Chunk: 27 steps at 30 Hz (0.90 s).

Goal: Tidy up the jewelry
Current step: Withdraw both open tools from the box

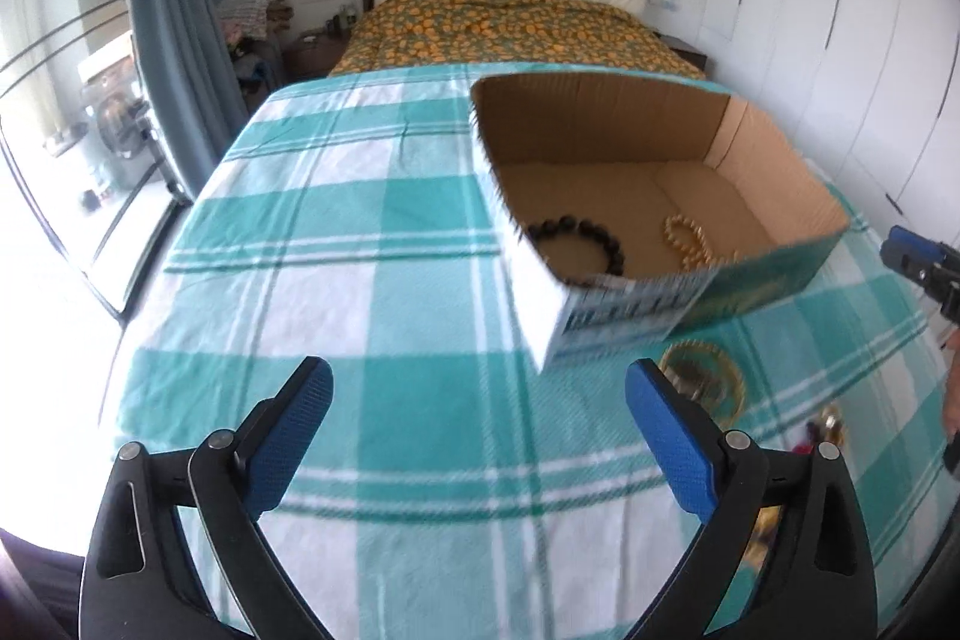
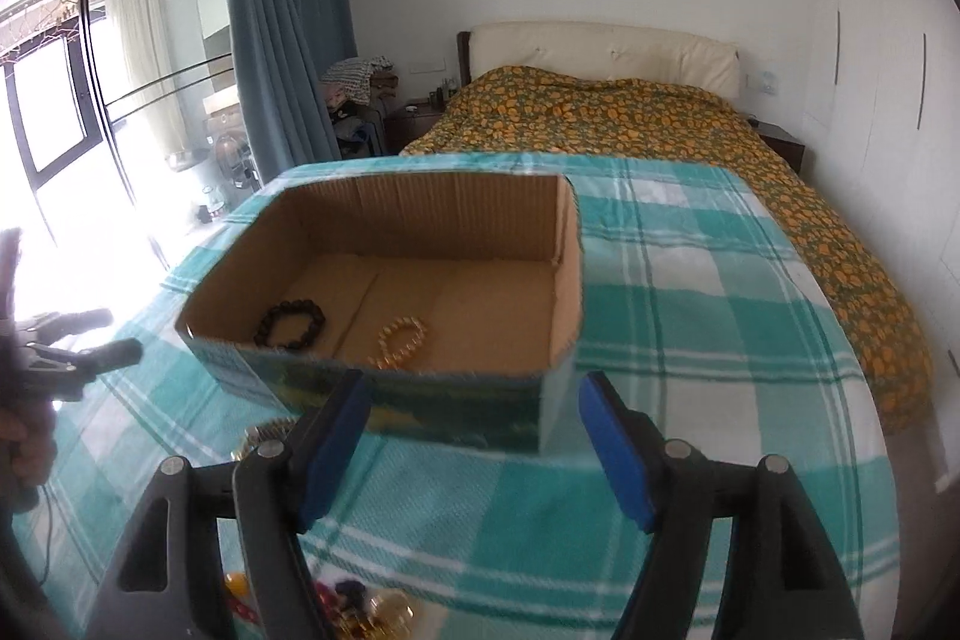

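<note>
Both grippers' fingers (image 1: 300,418) (image 2: 612,436) spread apart, empty.

— What have you got in the cardboard box (image 2: 558,280)?

— It sits open-topped on your checked cloth; a dark beaded bracelet (image 2: 290,323) lies flat on its floor, and a golden beaded bracelet (image 2: 403,340) lies just beside it, the two apart.

— And outside?

— A gold ring-shaped piece (image 1: 708,376) by the near wall (blurred); more small gold and red pieces (image 2: 360,610) lie closer to you.
</note>
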Motion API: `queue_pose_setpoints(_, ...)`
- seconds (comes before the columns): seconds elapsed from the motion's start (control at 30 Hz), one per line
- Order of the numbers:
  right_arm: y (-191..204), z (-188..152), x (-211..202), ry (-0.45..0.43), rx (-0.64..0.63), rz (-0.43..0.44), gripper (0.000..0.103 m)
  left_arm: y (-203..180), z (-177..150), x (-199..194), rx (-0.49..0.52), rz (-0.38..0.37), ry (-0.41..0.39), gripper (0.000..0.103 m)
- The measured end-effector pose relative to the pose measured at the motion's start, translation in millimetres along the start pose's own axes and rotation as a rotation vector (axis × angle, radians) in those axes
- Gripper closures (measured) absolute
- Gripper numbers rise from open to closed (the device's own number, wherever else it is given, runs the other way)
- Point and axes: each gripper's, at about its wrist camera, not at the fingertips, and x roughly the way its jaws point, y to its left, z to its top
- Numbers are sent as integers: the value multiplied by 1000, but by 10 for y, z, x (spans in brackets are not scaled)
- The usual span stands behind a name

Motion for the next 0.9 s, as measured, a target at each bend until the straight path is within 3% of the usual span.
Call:
queue_pose_setpoints(0.17,-308,-587,-191,74,36,-76,30,147,-574,-54,-25,31,47,4)
queue_pose_setpoints(0.33,-388,-995,-326,120,4,-146,30,211,-864,59,-83,48,50,5)
queue_pose_setpoints(0.5,-422,-1164,-277,113,-8,-171,30,169,-852,112,-100,51,35,5)
queue_pose_setpoints(0.7,-490,-1243,-214,172,44,-156,27,134,-868,243,-74,65,94,0)
queue_pose_setpoints(0.77,-526,-1246,-187,187,61,-185,21,139,-871,250,-75,66,93,0)
queue_pose_setpoints(0.9,-507,-1258,-165,198,54,-239,18,139,-892,234,-78,68,92,0)
